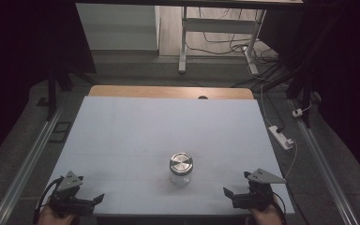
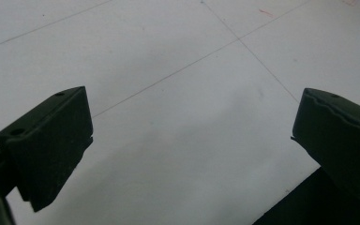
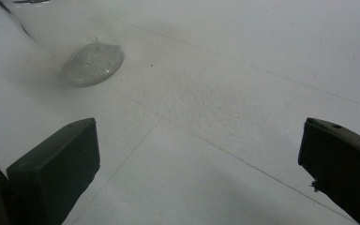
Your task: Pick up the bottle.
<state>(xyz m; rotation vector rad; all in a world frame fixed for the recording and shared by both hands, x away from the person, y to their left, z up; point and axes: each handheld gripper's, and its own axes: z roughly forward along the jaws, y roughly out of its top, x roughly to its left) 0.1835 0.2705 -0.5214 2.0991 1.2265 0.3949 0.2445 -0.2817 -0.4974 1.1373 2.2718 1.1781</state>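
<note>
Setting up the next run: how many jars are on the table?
1. A glass jar with a metal lid stands near the table's front edge, midway between the left gripper and right gripper.

A dim room with grey carpet [image 1: 136,70], a white desk frame [image 1: 215,28] behind, cables and a power strip [image 1: 281,137] on the floor

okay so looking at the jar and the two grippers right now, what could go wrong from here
The glass jar stands upright and alone on the white table top, so a sideways nudge from an open jaw might tip or slide it. Its clear wall is faint in the right gripper view, so the right gripper could misjudge it. The left gripper sits near the table's front edge.
</note>
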